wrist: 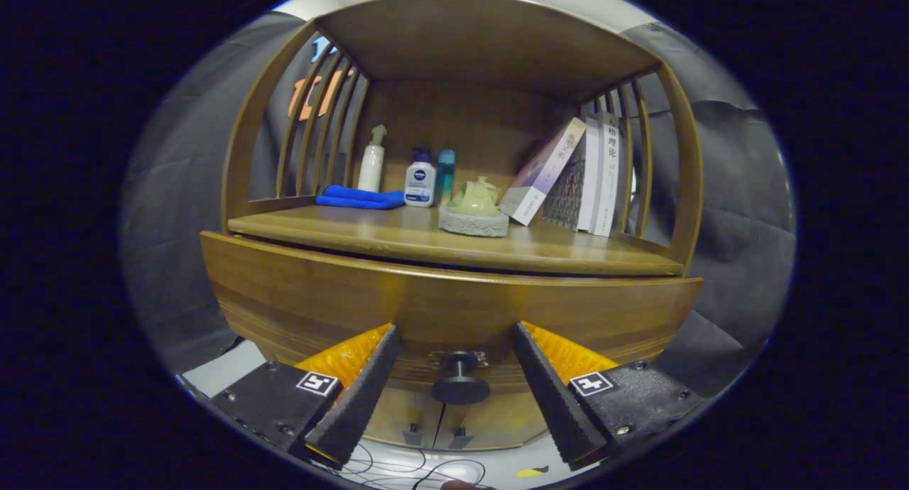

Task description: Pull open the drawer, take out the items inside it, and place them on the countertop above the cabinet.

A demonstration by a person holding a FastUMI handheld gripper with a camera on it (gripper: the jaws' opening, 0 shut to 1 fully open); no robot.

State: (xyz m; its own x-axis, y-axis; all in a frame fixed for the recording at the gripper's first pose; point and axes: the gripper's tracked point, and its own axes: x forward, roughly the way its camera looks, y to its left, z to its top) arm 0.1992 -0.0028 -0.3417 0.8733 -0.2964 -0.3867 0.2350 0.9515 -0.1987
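Note:
A wooden cabinet stands before me with its drawer front [440, 305] closed. The drawer's dark round knob [460, 380] sits between my two fingers, nearer their tips, with a gap on each side. My gripper [456, 334] is open and touches nothing. Above the drawer runs the wooden countertop [398, 238], under a shelf roof with slatted sides. The drawer's contents are hidden.
On the countertop stand a blue folded cloth [358, 197], a white pump bottle [371, 167], a white-and-blue bottle [420, 181], a teal bottle [445, 174], a green teapot [474, 199] on a grey pad and leaning books [575, 177]. Two lower cabinet doors with small handles [434, 437] lie below the drawer.

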